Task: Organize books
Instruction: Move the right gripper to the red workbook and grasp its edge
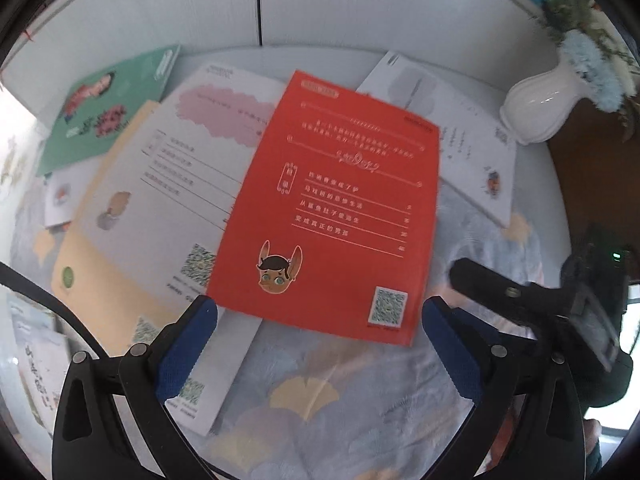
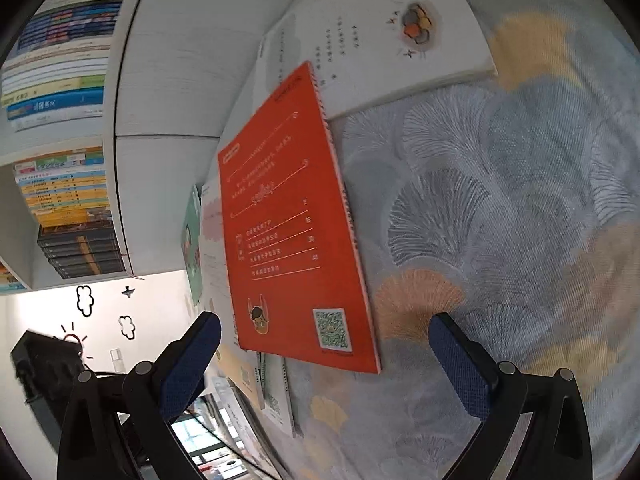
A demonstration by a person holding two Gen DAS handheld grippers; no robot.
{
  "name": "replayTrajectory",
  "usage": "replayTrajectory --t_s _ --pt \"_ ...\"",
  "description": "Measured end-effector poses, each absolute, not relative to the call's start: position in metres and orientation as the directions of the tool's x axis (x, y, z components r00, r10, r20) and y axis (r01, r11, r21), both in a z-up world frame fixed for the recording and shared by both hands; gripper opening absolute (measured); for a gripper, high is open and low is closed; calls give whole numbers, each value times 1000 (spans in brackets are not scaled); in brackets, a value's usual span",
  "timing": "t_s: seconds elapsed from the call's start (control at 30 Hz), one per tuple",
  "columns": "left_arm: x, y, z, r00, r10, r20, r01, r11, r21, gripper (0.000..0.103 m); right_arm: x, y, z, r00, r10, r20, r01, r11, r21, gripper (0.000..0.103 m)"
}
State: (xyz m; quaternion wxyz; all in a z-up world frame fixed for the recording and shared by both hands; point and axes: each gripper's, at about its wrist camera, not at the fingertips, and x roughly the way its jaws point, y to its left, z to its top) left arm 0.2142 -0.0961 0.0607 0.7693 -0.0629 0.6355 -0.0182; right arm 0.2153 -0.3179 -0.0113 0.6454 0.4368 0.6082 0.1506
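While both my grippers hang above the table, neither is grasping anything. My left gripper (image 1: 320,344) has its jaws spread wide, the blue pads (image 1: 182,354) flanking the near edge of the red book (image 1: 336,208) without touching it. That book lies back cover up on top of the scattered pile: it overlaps a white book with a pink cloud (image 1: 192,168) to its left and another white book (image 1: 476,148) at the far right. A yellow book (image 1: 100,280) sits under the white one, and a green book (image 1: 100,112) lies at the far left against the white panel (image 1: 320,4). A white vase (image 1: 540,108) stands at the far right on the patterned tablecloth (image 1: 360,400). My right gripper (image 2: 324,360) is likewise released, jaws wide, near the red book's near corner (image 2: 296,220). From this wrist I also see bookshelves (image 2: 60,80) full of books.
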Motion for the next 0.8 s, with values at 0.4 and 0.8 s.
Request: replayTrajectory --t_s 0.4,0.8 --pt "231 -102 16 109 -103 -989 -7 995 -104 102 225 -313 -18 207 776 -595 369 501 782 103" --pt "205 -71 13 150 88 -985 -34 996 83 102 230 -276 -21 130 842 -523 296 470 831 103"
